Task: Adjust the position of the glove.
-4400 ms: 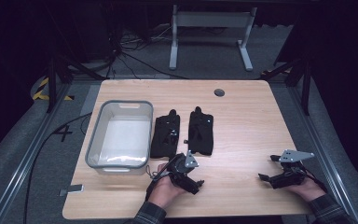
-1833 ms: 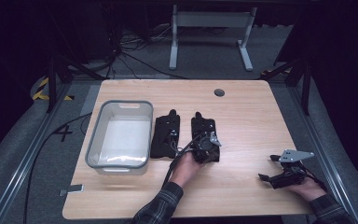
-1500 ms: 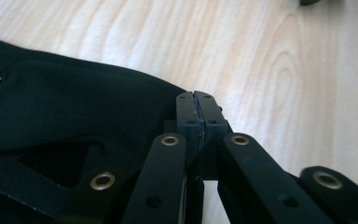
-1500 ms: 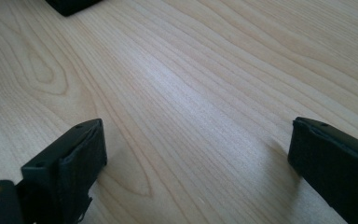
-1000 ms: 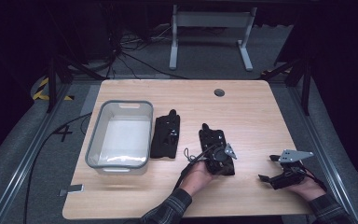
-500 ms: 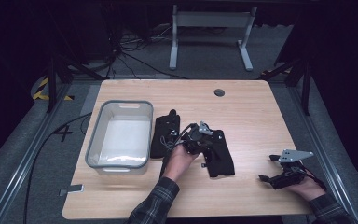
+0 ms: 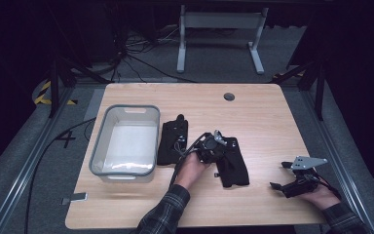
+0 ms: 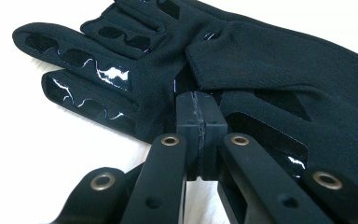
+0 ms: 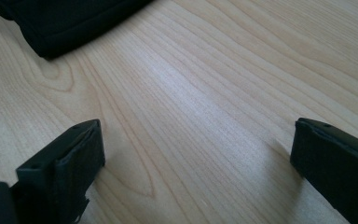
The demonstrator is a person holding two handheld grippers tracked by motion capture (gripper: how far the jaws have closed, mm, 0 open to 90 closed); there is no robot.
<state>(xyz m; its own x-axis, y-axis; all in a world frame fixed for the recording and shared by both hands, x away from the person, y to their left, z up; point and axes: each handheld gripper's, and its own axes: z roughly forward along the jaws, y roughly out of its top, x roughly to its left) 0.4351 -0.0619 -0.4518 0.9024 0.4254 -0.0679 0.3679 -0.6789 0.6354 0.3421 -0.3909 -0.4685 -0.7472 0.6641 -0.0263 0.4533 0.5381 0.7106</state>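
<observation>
A clear plastic tub [image 7: 124,146] sits on the wooden table [image 7: 263,117]; it is the landmark here. Just to the right of the tub lies a black glove [image 7: 173,141], flat on the wood; a second black glove [image 7: 233,163] lies farther right of the tub, tilted a little. The left gripper [image 7: 209,148] is between the two gloves, on the near edge of the second one; in the left gripper view its jaws are pressed tight together [image 8: 198,135] right at that glove [image 8: 279,70], but I cannot tell if any cloth is pinched. The right gripper [image 7: 299,178] rests on the table far to the right of the tub; its jaws stand wide apart [image 9: 196,163] over bare wood.
</observation>
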